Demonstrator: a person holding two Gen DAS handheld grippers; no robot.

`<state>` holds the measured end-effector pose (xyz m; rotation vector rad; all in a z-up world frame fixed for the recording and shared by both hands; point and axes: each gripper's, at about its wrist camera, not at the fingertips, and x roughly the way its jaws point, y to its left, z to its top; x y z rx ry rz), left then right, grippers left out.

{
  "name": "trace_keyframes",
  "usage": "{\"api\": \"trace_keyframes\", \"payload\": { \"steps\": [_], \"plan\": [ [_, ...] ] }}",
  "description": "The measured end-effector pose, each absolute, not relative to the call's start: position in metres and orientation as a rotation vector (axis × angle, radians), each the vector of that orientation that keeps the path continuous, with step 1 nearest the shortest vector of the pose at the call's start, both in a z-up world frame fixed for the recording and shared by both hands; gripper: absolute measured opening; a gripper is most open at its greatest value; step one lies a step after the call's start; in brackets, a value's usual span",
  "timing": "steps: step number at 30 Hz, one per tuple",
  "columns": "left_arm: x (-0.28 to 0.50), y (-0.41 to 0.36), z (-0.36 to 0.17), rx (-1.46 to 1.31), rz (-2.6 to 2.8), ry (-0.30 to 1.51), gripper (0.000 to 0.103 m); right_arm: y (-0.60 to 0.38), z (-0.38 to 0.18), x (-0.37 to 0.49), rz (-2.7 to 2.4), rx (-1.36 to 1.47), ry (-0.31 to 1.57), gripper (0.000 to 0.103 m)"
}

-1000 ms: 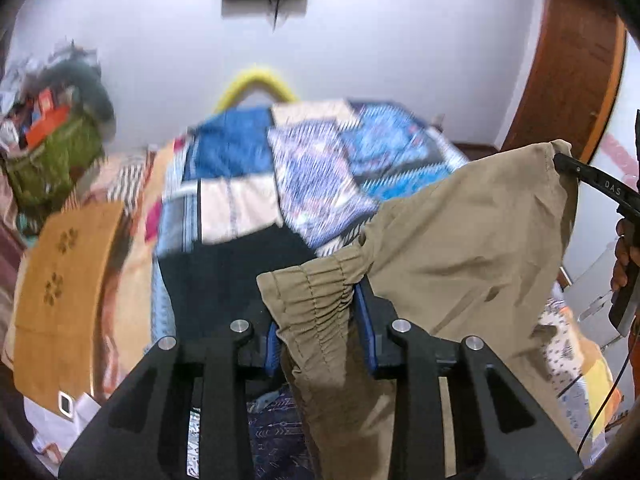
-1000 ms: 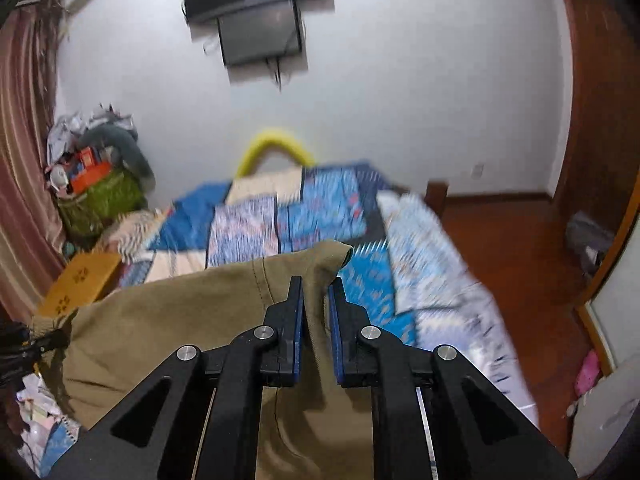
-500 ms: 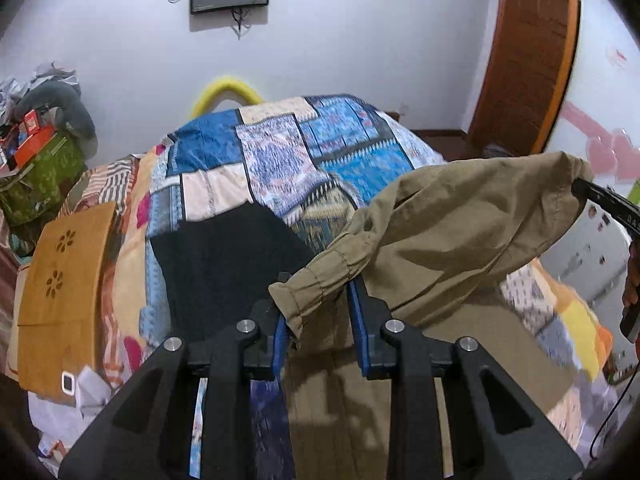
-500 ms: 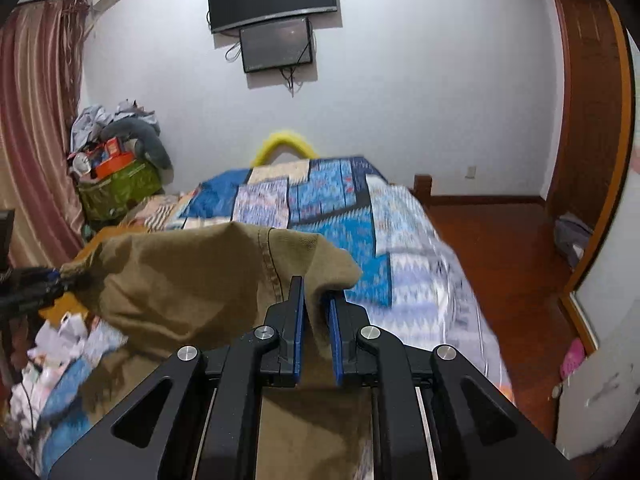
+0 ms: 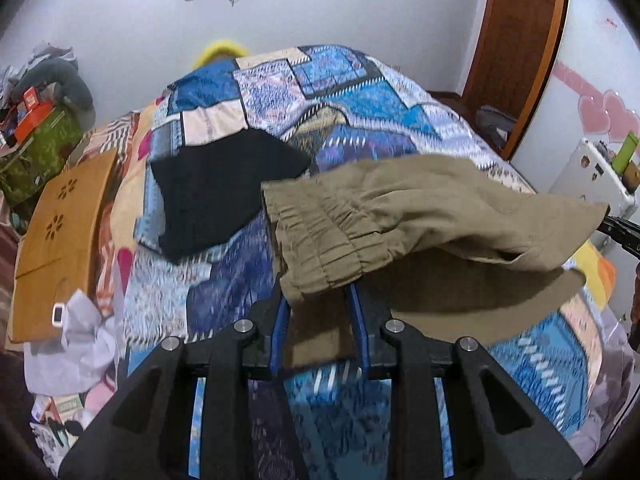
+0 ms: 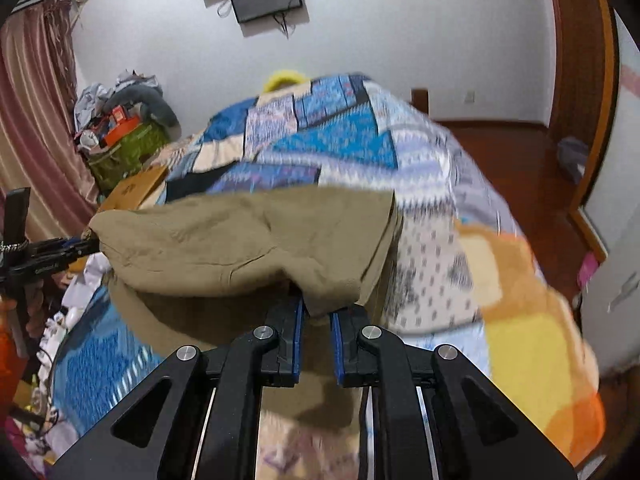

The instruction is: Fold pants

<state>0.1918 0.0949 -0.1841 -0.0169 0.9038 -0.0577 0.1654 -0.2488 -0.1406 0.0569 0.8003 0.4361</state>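
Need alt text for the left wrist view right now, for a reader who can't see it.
The left hand-held gripper pinches the gathered elastic edge of khaki pants, which stretch rightward, held above a patchwork bedspread. A black garment lies on the bed behind them.

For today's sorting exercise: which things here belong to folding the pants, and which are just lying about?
Part of the job:
- olive-khaki cotton pants with gathered waistband
- left tongs, shut on them
- right tongs, shut on them

Lying about:
- black folded cloth
- patchwork blue bedspread
- orange wooden board
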Motion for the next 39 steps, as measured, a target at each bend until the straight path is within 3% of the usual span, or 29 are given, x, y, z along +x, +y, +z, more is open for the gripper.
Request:
{"api": "trace_keyframes", "payload": {
  "steps": [6,11,13,16,19,20,24,33,39],
  "plan": [
    [0.167,0.094,-0.195,0.025,-0.026,0.920,0.027,-0.255,-0.163,0.145,0.392,0.066,0.891,0.018],
    [0.153,0.093,-0.180,0.061,-0.010,0.885,0.035,-0.268,-0.165,0.125,0.351,0.057,0.897,0.018],
    [0.149,0.088,-0.168,0.099,0.002,0.850,0.052,-0.272,-0.157,0.117,0.334,0.041,0.873,0.019],
    [0.146,0.078,-0.152,0.137,-0.012,0.797,0.070,-0.276,-0.137,0.108,0.316,0.028,0.809,0.021],
    [0.149,0.062,-0.145,0.207,-0.031,0.772,0.088,-0.272,-0.122,0.101,0.335,0.031,0.753,0.037],
    [0.150,0.056,-0.145,0.231,-0.038,0.769,0.090,-0.268,-0.116,0.100,0.349,0.024,0.734,0.045],
    [0.160,0.030,-0.160,0.361,-0.053,0.786,0.092,-0.244,-0.110,0.100,0.405,-0.014,0.714,0.064],
    [0.180,-0.006,-0.209,0.539,-0.133,0.874,0.092,-0.188,-0.144,0.110,0.525,-0.108,0.801,0.065],
    [0.196,-0.016,-0.203,0.505,-0.184,0.854,0.092,-0.157,-0.163,0.115,0.594,-0.173,0.855,0.065]
  ]
}}
